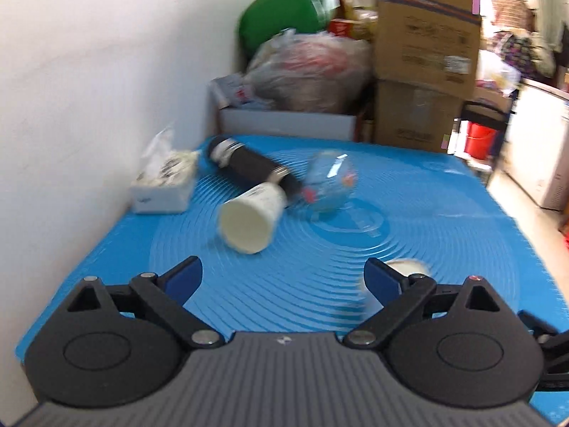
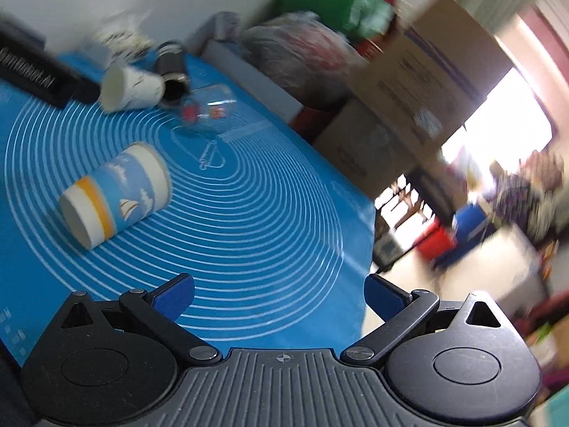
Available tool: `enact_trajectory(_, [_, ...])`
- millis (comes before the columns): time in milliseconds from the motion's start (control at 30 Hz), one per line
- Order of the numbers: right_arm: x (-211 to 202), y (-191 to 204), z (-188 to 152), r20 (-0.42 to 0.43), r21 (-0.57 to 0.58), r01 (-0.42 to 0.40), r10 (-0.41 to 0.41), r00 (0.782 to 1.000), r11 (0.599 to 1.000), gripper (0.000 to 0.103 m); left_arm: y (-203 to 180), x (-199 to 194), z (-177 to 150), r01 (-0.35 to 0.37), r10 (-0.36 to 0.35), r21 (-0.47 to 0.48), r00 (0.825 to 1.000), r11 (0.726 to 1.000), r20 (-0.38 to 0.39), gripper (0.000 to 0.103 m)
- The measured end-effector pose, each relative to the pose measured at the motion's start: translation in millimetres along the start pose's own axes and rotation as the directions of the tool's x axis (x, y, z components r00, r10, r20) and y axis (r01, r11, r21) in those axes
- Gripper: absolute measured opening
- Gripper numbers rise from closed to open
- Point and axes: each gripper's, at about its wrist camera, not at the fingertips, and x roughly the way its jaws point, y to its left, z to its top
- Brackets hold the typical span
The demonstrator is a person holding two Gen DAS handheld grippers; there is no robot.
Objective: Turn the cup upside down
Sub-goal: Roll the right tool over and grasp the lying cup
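A white paper cup (image 1: 249, 219) lies on its side on the blue mat (image 1: 284, 284), mouth toward me; it also shows in the right wrist view (image 2: 129, 87). A blue paper cup with a sailboat print (image 2: 115, 195) lies on its side, left of my right gripper; only its rim shows in the left wrist view (image 1: 409, 267), behind the right finger. A clear glass cup (image 1: 329, 185) lies by a black flask (image 1: 249, 167). My left gripper (image 1: 284, 279) is open and empty. My right gripper (image 2: 279, 293) is open and empty above the mat (image 2: 249, 231).
A tissue box (image 1: 161, 185) sits by the white wall at the mat's left edge. Behind the table stand cardboard boxes (image 1: 426, 53), a plastic bag (image 1: 309, 71) and a green bag. The mat's right edge drops to the floor. The left gripper's body (image 2: 35, 67) shows at upper left.
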Motion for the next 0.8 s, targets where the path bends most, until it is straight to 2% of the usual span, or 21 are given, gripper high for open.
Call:
enact_trajectory(67, [-3,19,13,0.02,-0.171,0.062,-0.059,0.998,0.983,0.103,10,5,-8,-0.03,0.03,-0.011,0.999,0.999,-0.012,0.097])
enact_trajectory(133, [-4,36,24,0.046,-0.329,0.105,-0.095,0.994,0.938,0.103,16,9,-15,-0.069,0.068,-0.008,0.998,0.998,-0.012,0.097])
enact_trajectory(200, [-4,55,32,0.052,-0.487,0.107,-0.093,0.994,0.867,0.103,23,11,-20,-0.091,0.091,0.006,0.996,0.996,-0.006,0.097])
enact_trajectory(233, [-4,66,35,0.059,-0.566,0.112,-0.095,0.994,0.817,0.103,26,12,-22,-0.098,0.098,0.019,0.995,0.995,-0.004,0.097])
enact_trajectory(367, [-6,111,39,0.167,-0.804,0.204,-0.117,0.979,0.559,0.103,39,12,-26,-0.116,0.115,0.033,0.993,0.993,0.019,0.097])
enact_trajectory(500, [-1,140,41,0.192,-0.927,0.211,-0.09,0.977,0.311,0.103,49,16,-29,-0.11,0.11,0.01,0.994,0.994,0.013,0.097])
enact_trajectory(667, [15,158,23,0.279,-0.96,0.278,-0.04,0.96,-0.028,0.103,59,20,-34,-0.123,0.123,-0.01,0.992,0.992,-0.007,0.097])
enact_trajectory(733, [19,161,14,0.269,-0.952,0.268,0.011,0.963,-0.147,0.103,61,21,-34,-0.1,0.1,-0.017,0.995,0.995,-0.023,0.097])
enact_trajectory(800, [24,163,8,0.238,-0.941,0.242,0.043,0.97,-0.238,0.103,63,23,-34,-0.091,0.09,-0.023,0.995,0.996,-0.032,0.097])
